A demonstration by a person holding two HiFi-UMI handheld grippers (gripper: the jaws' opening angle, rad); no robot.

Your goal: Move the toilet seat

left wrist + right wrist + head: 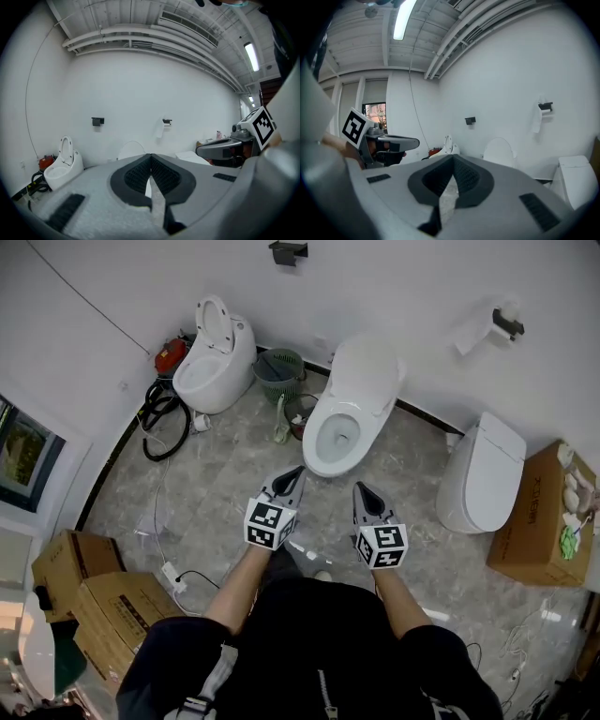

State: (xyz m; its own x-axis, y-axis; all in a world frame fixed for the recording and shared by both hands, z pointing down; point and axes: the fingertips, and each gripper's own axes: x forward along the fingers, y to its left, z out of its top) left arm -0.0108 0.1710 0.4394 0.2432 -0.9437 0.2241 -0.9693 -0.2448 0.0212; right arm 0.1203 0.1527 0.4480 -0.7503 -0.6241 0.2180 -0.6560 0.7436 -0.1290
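Observation:
The middle white toilet point(323, 442) stands against the far wall with its lid point(367, 371) raised and the bowl uncovered. Whether the seat ring lies on the rim I cannot tell. My left gripper point(297, 471) hovers just in front of the bowl's near edge, jaws shut and empty. My right gripper point(361, 488) is level with it to the right, also shut with nothing in it. In the left gripper view the shut gripper point(151, 155) points at the raised lid point(131, 150). The right gripper view shows the shut gripper point(452, 157) and the lid point(498, 151).
A second toilet point(214, 357) with its lid up stands at the back left, beside a black hose point(161, 413). A third toilet point(487, 470), lid down, is at the right. A green basket point(279, 371), cardboard boxes point(539, 512) point(103, 606) and a floor power strip point(172, 573) are around.

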